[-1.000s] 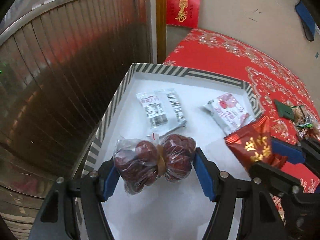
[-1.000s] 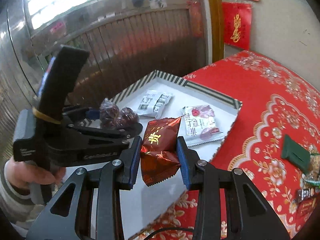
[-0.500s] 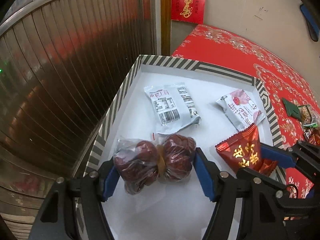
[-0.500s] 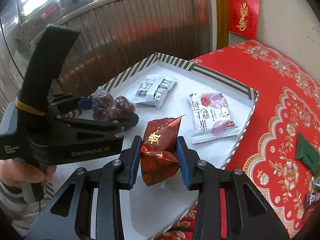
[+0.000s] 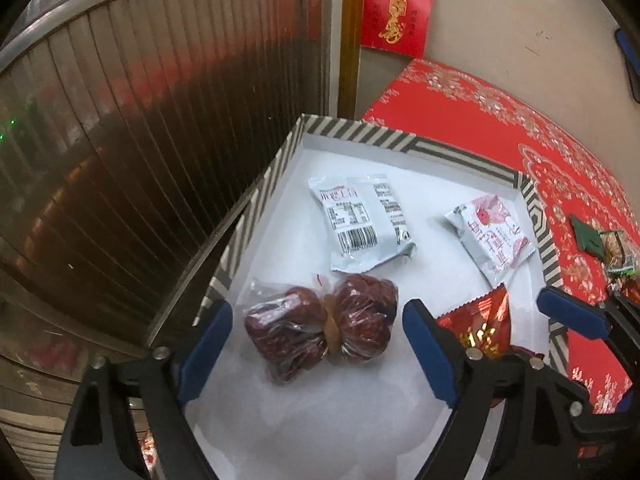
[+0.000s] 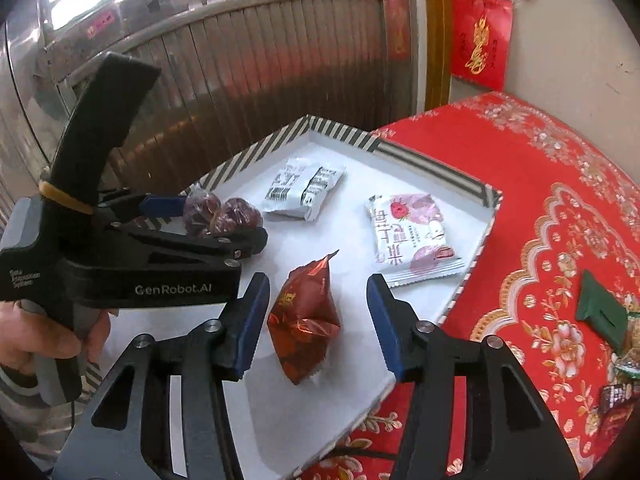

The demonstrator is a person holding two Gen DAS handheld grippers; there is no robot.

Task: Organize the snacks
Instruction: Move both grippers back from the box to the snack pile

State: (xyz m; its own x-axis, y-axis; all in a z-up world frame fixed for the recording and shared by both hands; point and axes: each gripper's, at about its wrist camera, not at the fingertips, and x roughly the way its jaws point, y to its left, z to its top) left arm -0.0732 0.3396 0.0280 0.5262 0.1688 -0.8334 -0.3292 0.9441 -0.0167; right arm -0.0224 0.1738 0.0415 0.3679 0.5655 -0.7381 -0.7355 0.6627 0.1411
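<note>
A white tray with a striped rim (image 5: 472, 156) (image 6: 436, 170) sits on a red tablecloth. My left gripper (image 5: 318, 346) is open, with a clear bag of red dates (image 5: 320, 330) lying on the tray floor between its fingers. My right gripper (image 6: 318, 320) is open, with a red foil snack packet (image 6: 304, 320) lying on the tray between its fingers. The packet also shows in the left wrist view (image 5: 480, 326). The dates also show in the right wrist view (image 6: 220, 214). A grey-white packet (image 5: 362, 226) (image 6: 304, 192) and a pink-white packet (image 5: 492, 236) (image 6: 412, 238) lie farther back in the tray.
A green packet (image 6: 600, 308) and several small wrapped snacks (image 6: 624, 368) lie on the red tablecloth (image 6: 540, 184) right of the tray. A ribbed metal shutter (image 5: 140, 140) stands close behind the tray's left side. The left gripper body (image 6: 120, 256) sits close beside the right gripper.
Both grippers have opened. The bag of dates and the red foil packet, held before, now lie on the tray floor between the spread fingers.
</note>
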